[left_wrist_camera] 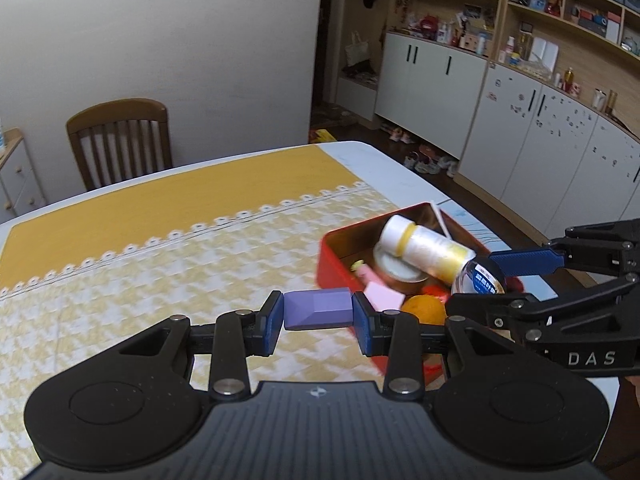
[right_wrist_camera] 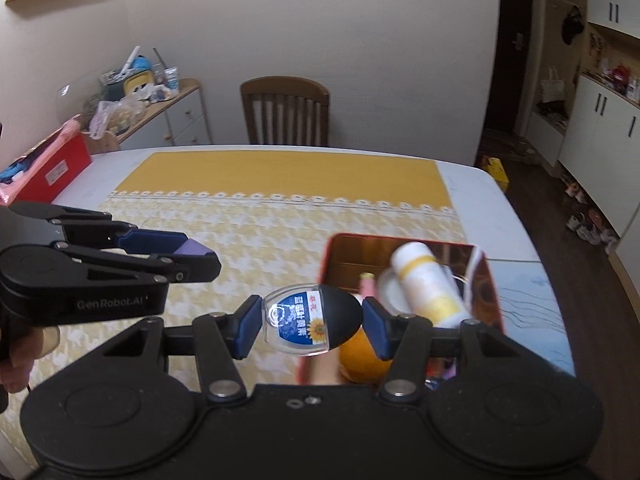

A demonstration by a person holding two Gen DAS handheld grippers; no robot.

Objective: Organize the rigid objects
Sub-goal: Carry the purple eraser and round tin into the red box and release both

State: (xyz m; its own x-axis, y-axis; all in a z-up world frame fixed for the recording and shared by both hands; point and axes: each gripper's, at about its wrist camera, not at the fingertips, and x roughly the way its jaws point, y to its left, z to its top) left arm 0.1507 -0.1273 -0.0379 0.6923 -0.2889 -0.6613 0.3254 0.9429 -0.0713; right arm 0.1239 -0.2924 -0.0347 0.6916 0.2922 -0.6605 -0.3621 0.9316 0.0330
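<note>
writing first: the right gripper body reads "das" in the left wrist view, and the left gripper body reads "genrobot.ai" in the right wrist view. the egg-shaped case carries a blue label with white characters too small to read and a sunflower picture at its lower right.

left gripper: clenched on a purple block, pads pressed against its two ends, the block lying level between them, above the cloth and just at 9 o'clock of the red tin.

right gripper: grasping the case, one pad on the clear half, the other on the black half. the case hangs just at 6 o'clock of the tin's near wall, above an orange.

the tin sits open on the table, at 3 o'clock of the yellow and white cloth. inside it: a white bottle with yellow bands lying tilted across a round tin, a pink block, the orange at the near end.

the two grippers stand side by side, near but not touching. a hand shows at the left gripper's grip.

a chair stands at 12 o'clock of the table. a red box lies at the table's 10 o'clock corner.
</note>
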